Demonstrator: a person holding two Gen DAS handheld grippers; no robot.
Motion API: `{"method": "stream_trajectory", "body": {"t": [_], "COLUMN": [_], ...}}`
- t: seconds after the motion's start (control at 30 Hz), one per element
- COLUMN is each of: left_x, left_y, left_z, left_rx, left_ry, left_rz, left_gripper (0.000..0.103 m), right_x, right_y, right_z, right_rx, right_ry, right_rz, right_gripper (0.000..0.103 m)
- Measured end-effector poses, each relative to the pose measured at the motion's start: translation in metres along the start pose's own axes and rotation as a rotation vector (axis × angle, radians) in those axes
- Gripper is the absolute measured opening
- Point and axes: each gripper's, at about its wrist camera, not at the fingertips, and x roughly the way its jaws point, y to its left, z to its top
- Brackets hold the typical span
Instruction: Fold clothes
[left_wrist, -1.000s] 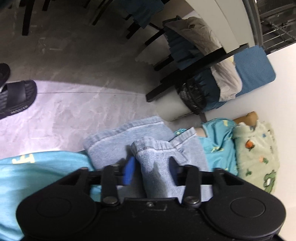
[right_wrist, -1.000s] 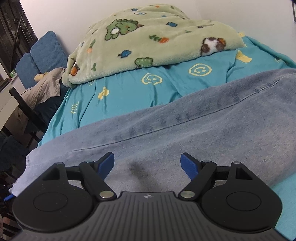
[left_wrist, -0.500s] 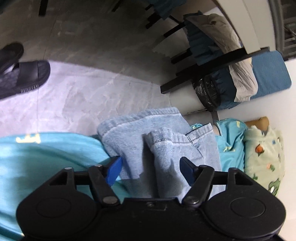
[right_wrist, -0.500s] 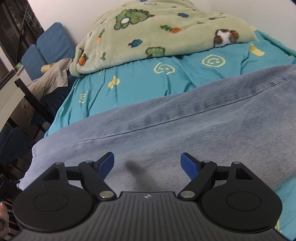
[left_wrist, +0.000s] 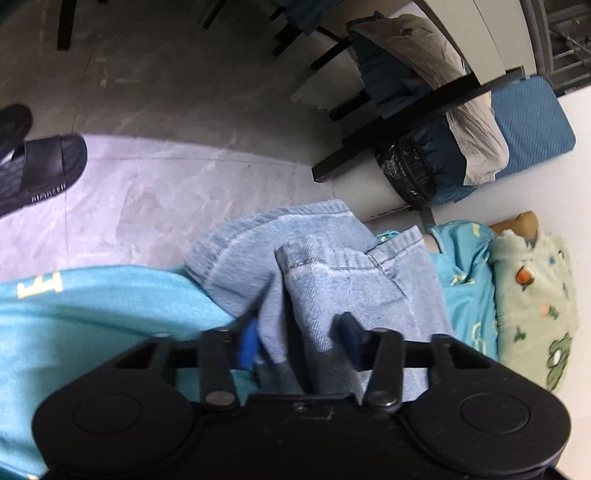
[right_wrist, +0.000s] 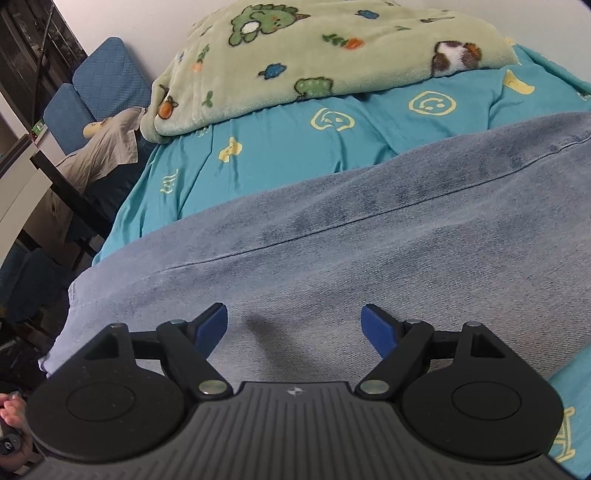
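Left gripper (left_wrist: 299, 345): blue pads have just been closing, with a bunched ridge of the jeans (left_wrist: 332, 280) between them; both pads appear to press the denim, so it looks pinched.
Right gripper (right_wrist: 293, 326): jaws spread wide, hovering just over a flat stretch of denim, nothing between the pads.
Bed (right_wrist: 280, 155): teal sheet printed with yellow smiley shapes; the jeans lie across it, one end hanging over the edge toward the floor (left_wrist: 147, 184).
Jeans: light blue denim; in the right view a long seam runs across a smooth panel, in the left view a stitched pocket and hem sit at the bed's edge.
Blanket (right_wrist: 332, 55): pale green fleece with cartoon dinosaurs, heaped at the far end, well apart from both grippers.
Chair (left_wrist: 424, 122): dark frame beside the bed, draped with grey and blue clothes.
Slipper (left_wrist: 37, 173): black slide on the floor, near the bed.
Step in hand: judged as taking hold of the jeans' end to begin a fold.
Next move: likely needs the right gripper to close on the denim too, then both to lift and carry the end over the flat part, keeping edges lined up.
Writing: pale lettering on the slipper's side, too blurred to read; a yellow mark like a letter on the sheet (left_wrist: 38, 286).
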Motion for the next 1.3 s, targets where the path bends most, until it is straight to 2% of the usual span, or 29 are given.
{"method": "stream_trajectory", "body": {"t": [0.07, 0.1, 0.27, 0.4, 0.57, 0.6, 0.77, 0.97, 1.1, 1.23, 1.3], "left_x": [0.000, -0.003, -0.032, -0.066, -0.105, -0.109, -0.119, -0.109, -0.089, -0.063, -0.052], "left_y": [-0.002, -0.006, -0.040, -0.083, -0.149, -0.159, -0.197, -0.212, -0.207, -0.192, -0.183], "left_z": [0.000, 0.000, -0.009, -0.027, -0.084, -0.098, -0.174, -0.265, -0.317, -0.354, -0.362], "left_rx": [0.018, 0.043, 0.217, 0.391, 0.690, 0.733, 0.901, 1.061, 1.150, 1.236, 1.279], "left_ry": [-0.005, -0.016, -0.116, -0.187, -0.242, -0.241, -0.209, -0.126, -0.054, 0.014, 0.038], "left_rz": [-0.011, -0.019, -0.079, -0.177, -0.347, -0.374, -0.493, -0.586, -0.604, -0.564, -0.545], "left_gripper": [0.010, 0.006, 0.004, 0.004, 0.004, 0.004, 0.004, 0.004, 0.004, 0.004, 0.005], "right_x": [-0.001, -0.001, -0.012, -0.029, -0.064, -0.072, -0.095, -0.106, -0.105, -0.097, -0.094], "right_y": [0.001, 0.001, -0.006, -0.016, -0.037, -0.042, -0.068, -0.097, -0.108, -0.111, -0.110], "right_z": [0.001, 0.002, 0.008, 0.019, 0.035, 0.037, 0.043, 0.045, 0.045, 0.043, 0.043], "right_rx": [0.000, -0.002, 0.026, 0.071, 0.177, 0.201, 0.297, 0.393, 0.420, 0.417, 0.404], "right_ry": [-0.004, -0.009, -0.052, -0.114, -0.218, -0.242, -0.319, -0.356, -0.350, -0.312, -0.296], "right_rz": [0.002, 0.001, 0.001, 0.003, 0.050, 0.062, 0.072, 0.064, 0.053, 0.076, 0.084], "right_gripper": [0.082, 0.082, 0.082, 0.082, 0.084, 0.086, 0.087, 0.087, 0.087, 0.087, 0.087]}}
